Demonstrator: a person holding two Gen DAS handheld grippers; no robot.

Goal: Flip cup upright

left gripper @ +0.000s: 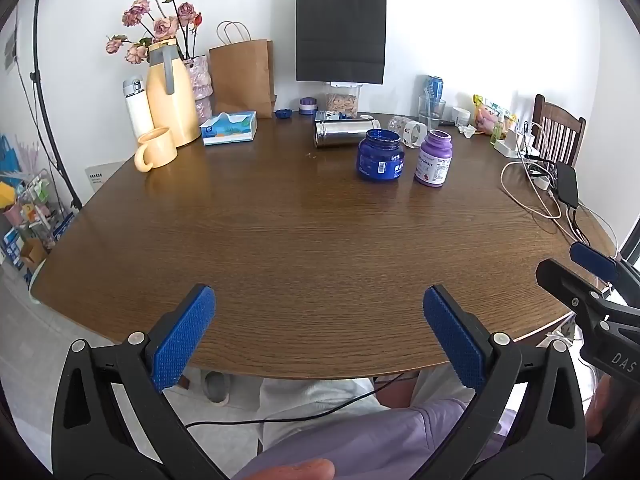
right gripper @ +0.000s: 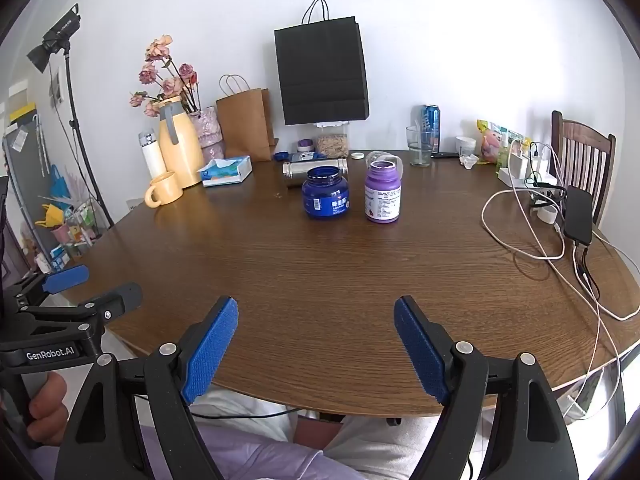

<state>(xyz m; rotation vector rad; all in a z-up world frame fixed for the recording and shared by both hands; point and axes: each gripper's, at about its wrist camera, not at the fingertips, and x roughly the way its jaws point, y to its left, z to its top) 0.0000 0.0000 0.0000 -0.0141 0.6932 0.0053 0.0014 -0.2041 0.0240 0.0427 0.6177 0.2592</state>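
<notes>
A steel cup (left gripper: 344, 133) lies on its side at the far middle of the round wooden table (left gripper: 304, 248), behind a blue jar (left gripper: 380, 155). It also shows in the right wrist view (right gripper: 298, 171). My left gripper (left gripper: 318, 334) is open and empty over the table's near edge, far from the cup. My right gripper (right gripper: 316, 348) is open and empty, also at the near edge. The right gripper's fingers (left gripper: 592, 260) show at the right of the left wrist view. The left gripper (right gripper: 94, 286) shows at the left of the right wrist view.
A purple bottle (left gripper: 433, 159) stands beside the blue jar. A yellow mug (left gripper: 155, 149), yellow thermos jug (left gripper: 170, 96), tissue box (left gripper: 229, 128) and paper bags stand at the back left. Cables (right gripper: 540, 240), a power bank (right gripper: 578, 216) and a chair (right gripper: 582, 160) are at the right.
</notes>
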